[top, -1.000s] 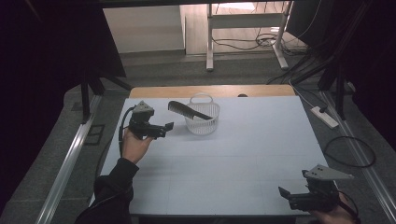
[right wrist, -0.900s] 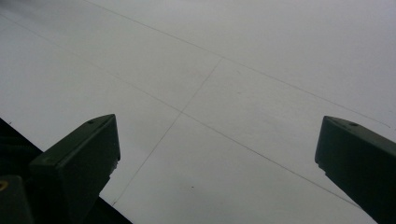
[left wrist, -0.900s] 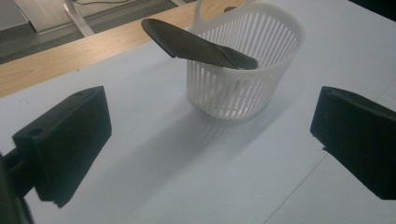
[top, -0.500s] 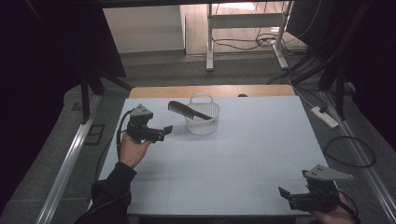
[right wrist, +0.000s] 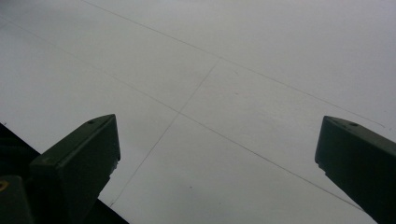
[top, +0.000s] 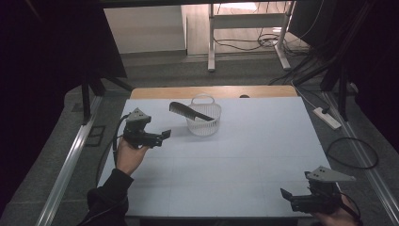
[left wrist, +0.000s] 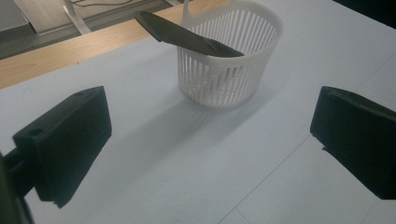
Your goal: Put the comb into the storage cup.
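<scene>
A white slatted basket (top: pixel 204 120) (left wrist: pixel 229 60) stands at the back middle of the white table (top: pixel 235 160). A black comb (top: pixel 189 111) (left wrist: pixel 180 35) leans in it, its handle sticking out over the rim to the left. My left gripper (top: pixel 165 135) (left wrist: pixel 210 149) hovers left of the basket, open and empty, its jaws pointing toward it. My right gripper (top: pixel 283 194) (right wrist: pixel 215 163) sits at the table's front right corner, open, with bare table between its jaws.
A wooden strip (top: pixel 211 91) runs along the table's far edge. A power strip (top: pixel 326 117) and cables (top: pixel 353 150) lie on the floor to the right. A metal rail (top: pixel 66 165) borders the left side. A white desk frame (top: pixel 244 28) stands behind.
My left gripper has drawn back toward the left and nearer the person, away from the basket. The right gripper has stayed still.
</scene>
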